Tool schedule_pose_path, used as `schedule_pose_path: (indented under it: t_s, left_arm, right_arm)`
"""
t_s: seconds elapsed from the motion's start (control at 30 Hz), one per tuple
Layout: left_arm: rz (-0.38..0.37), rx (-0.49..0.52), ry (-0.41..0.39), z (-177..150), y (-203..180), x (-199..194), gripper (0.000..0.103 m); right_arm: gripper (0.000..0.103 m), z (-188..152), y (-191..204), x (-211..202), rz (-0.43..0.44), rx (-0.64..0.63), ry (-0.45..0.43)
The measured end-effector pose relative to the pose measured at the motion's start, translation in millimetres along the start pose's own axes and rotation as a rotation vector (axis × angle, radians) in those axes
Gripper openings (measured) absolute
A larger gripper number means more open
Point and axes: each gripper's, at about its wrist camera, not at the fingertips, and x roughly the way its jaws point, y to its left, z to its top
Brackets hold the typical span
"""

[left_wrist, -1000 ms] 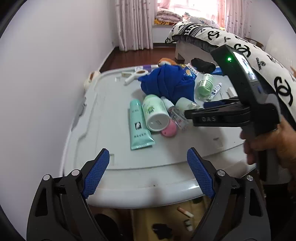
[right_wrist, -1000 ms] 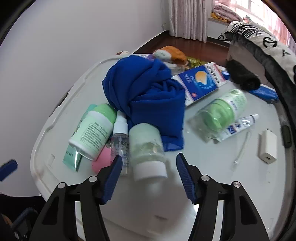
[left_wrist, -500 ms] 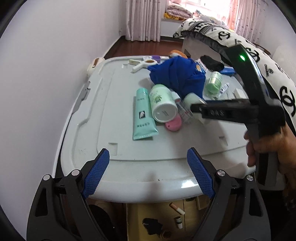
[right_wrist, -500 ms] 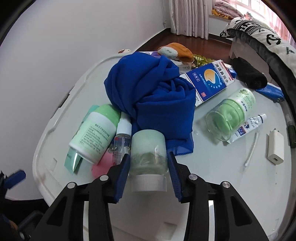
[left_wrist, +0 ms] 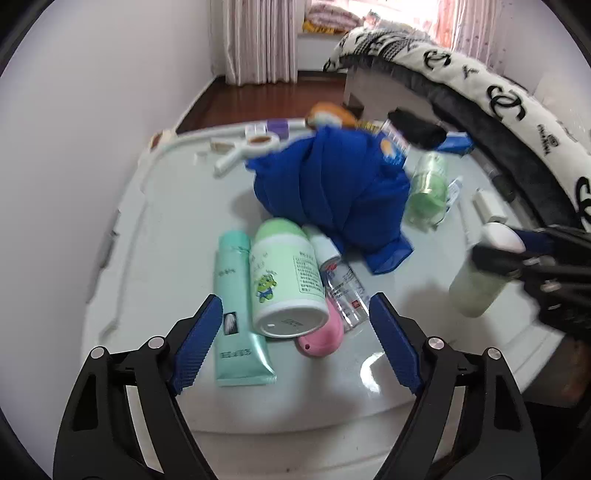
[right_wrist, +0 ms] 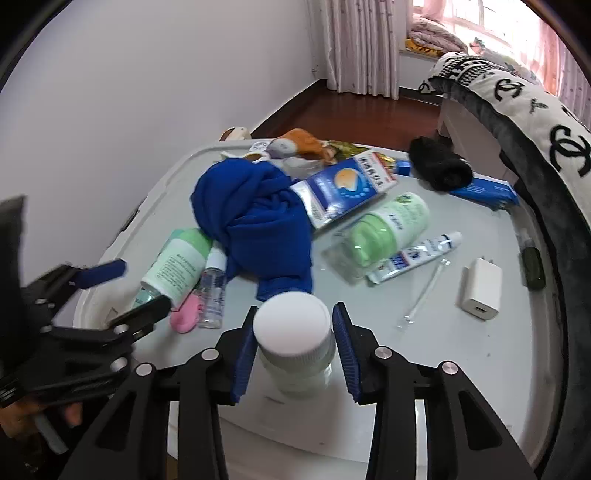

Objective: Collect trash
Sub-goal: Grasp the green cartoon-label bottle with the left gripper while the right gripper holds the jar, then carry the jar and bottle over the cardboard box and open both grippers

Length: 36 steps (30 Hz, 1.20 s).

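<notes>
Two right fingers point(right_wrist: 245, 354) tight against white-capped jar point(right_wrist: 293, 345); left fingers point(left_wrist: 195, 343) wide, empty.

White wall point(right_wrist: 147, 92), wood floor point(right_wrist: 369, 118), curtains point(right_wrist: 362, 44), sunlit window point(right_wrist: 491, 14).

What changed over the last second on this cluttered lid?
The right gripper closed its fingers on the white-capped jar and lifted it off the lid. The left gripper, fingers narrowing slightly, moved in over the green bottle. Blue cloth stayed put.
</notes>
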Motion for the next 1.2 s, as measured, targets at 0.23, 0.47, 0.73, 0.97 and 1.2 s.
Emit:
schedule_pose_path:
  t_s: [0.23,0.47,0.73,0.97,1.2]
  left_arm:
    - [0.031,-0.02,0.03,-0.9,-4.5,20.8,0.074]
    - [0.023,-0.05,0.002,2.0,2.2,19.1,0.049]
    - [0.044,-0.015,-0.035,1.6,-2.1,1.1,0.049]
    - [0.033,0.02,-0.025,-1.0,-7.7,0.5,0.049]
    - [0.025,0.016,-0.023,-2.3,-7.3,2.5,0.049]
  right_arm:
    - [0.036,-4.5,-6.9,1.9,-0.006,0.004,0.008]
    - [0.036,-6.9,-12.2,-1.0,-0.004,0.013,0.006]
    - [0.029,-2.4,-21.0,-3.3,0.022,0.045,0.0]
    - [0.066,-10.4,-18.1,17.4,-0.052,0.02,0.03]
    - [0.041,-18.0,-9.9,40.5,-0.077,-0.06,0.069]
